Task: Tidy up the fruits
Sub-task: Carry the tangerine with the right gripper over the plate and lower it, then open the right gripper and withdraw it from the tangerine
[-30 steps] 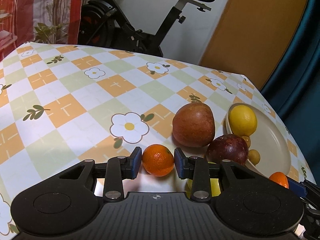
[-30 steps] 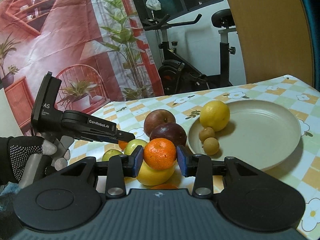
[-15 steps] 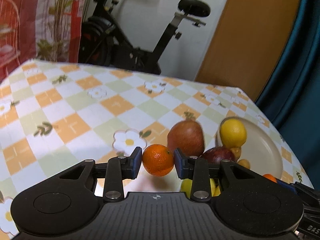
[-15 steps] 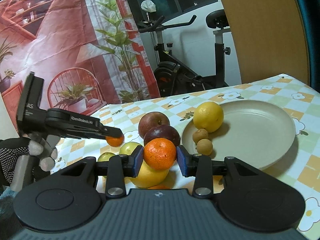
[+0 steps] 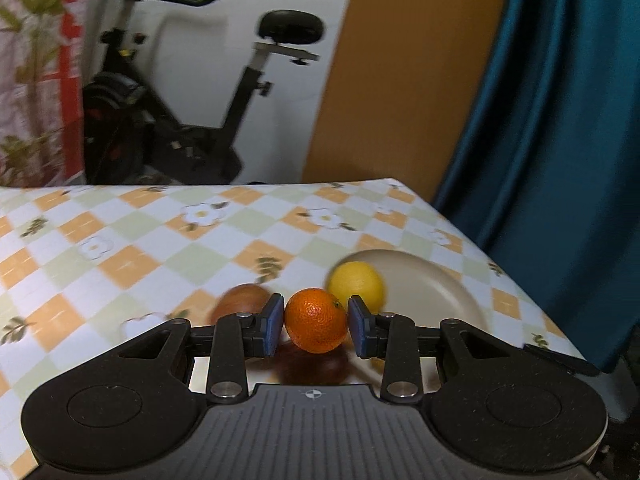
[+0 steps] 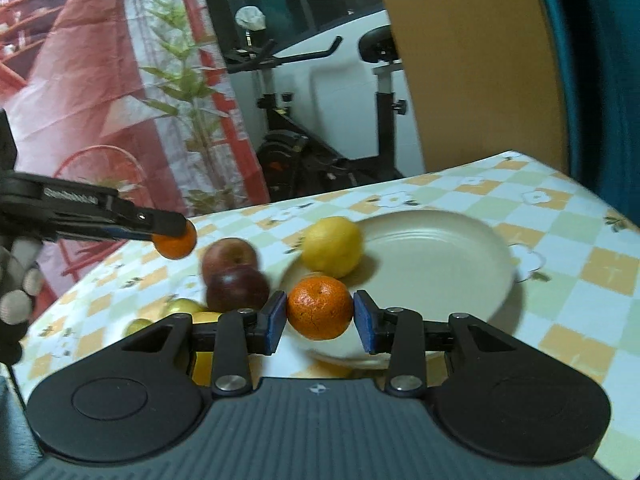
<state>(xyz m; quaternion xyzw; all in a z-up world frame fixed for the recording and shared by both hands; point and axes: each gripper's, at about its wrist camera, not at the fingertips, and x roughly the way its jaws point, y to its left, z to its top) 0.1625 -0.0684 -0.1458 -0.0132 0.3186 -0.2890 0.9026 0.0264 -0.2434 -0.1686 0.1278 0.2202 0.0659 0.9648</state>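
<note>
A lemon [image 6: 332, 246] lies on the plate [image 6: 452, 256], red apple [image 6: 230, 255] beside.

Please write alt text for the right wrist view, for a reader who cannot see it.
The right gripper holds a mandarin over the near rim of a beige plate that holds a lemon. At left, the left gripper lifts another mandarin above a checkered tablecloth.

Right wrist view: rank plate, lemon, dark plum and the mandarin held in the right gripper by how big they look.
1. plate, clearly largest.
2. lemon, mandarin and dark plum look alike; the mandarin is nearest the camera, between the right gripper fingers, so no ranking.
</note>
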